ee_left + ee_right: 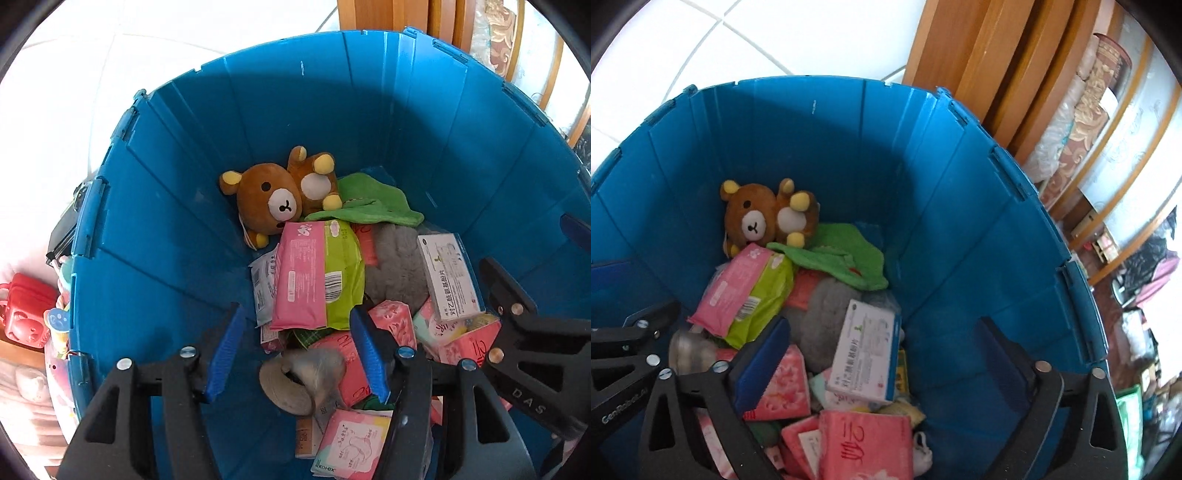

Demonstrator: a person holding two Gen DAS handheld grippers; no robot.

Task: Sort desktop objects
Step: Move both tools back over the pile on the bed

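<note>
With both my left gripper (297, 350) and right gripper (882, 369) gaping empty over the deep blue plastic bin (406, 129), I'd lift straight out without snagging packets.

A big blue bin (192, 206) stands on the floor, with lots of things piled in the bottom. A brown teddy bear (275, 195) lies on its back against the far wall. A green cloth (373, 205) lies just beside it. A pink and green pack (317, 277) leans on the bear's foot. A white box (448, 275) lies tilted on something grey and fluffy (393, 269).
</note>
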